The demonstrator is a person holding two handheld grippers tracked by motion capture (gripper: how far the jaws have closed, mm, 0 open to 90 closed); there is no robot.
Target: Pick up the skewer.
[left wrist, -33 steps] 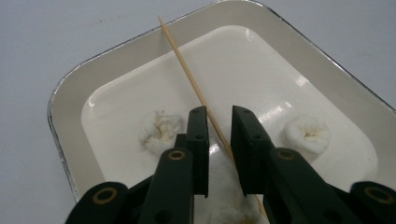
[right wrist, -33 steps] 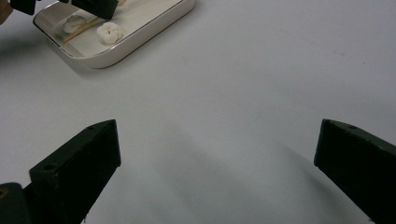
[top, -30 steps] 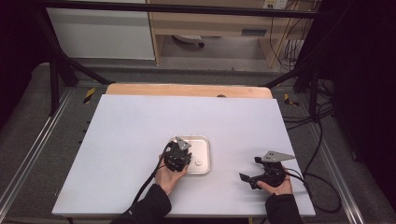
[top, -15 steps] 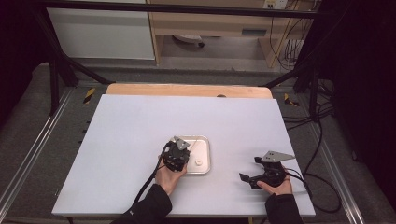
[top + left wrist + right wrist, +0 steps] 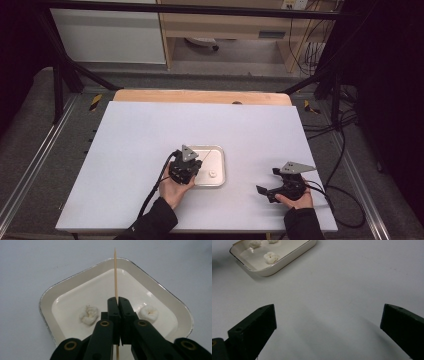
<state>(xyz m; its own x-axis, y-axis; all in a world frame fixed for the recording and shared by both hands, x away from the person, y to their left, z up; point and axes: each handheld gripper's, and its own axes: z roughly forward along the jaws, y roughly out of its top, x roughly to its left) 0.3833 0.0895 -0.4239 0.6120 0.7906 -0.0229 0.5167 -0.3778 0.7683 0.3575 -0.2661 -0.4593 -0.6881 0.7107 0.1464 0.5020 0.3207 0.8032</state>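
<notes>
A thin wooden skewer (image 5: 115,277) stands between the jaws of my left gripper (image 5: 118,300), which is shut on it, its pointed end reaching past the far rim of a small cream tray (image 5: 75,280). Two white lumpy pieces lie in the tray, one (image 5: 88,314) left of the jaws and one (image 5: 149,313) right of them. In the high view my left gripper (image 5: 185,167) hovers over the tray's (image 5: 218,150) left side. My right gripper (image 5: 328,315) rests open over bare table, well to the right of the tray (image 5: 287,261), with nothing between its jaws.
The white tabletop (image 5: 150,130) spreads wide around the tray. A wooden strip (image 5: 200,96) runs along its far edge. Metal frame rails and cables (image 5: 345,150) flank the table on both sides.
</notes>
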